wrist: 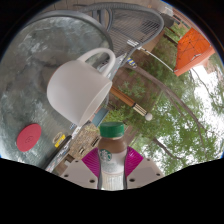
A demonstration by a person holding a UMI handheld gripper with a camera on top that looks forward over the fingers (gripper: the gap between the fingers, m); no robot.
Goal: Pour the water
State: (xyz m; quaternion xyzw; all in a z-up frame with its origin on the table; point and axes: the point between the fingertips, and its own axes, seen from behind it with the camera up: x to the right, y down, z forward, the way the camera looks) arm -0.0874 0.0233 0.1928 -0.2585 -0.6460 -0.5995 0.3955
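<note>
The bottle (112, 158), white-bodied with a brown cap and a green logo, sits right between the fingers of the hand-held gripper (112, 175), its cap pointing ahead; both pink pads (92, 159) press against its sides, closed to the bottle's width. Just beyond the cap a white mug (80, 87) appears tilted over the glass table (30, 70); a red disc (28, 137) lies nearby.

Green-capped bottle (112, 158) upright between the fingers, white mug (80, 87) just beyond.

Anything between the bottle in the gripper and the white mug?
In the gripper view nothing lies between them: the bottle, clamped between the gripper fingers, has its green cap right below the white mug.
</note>
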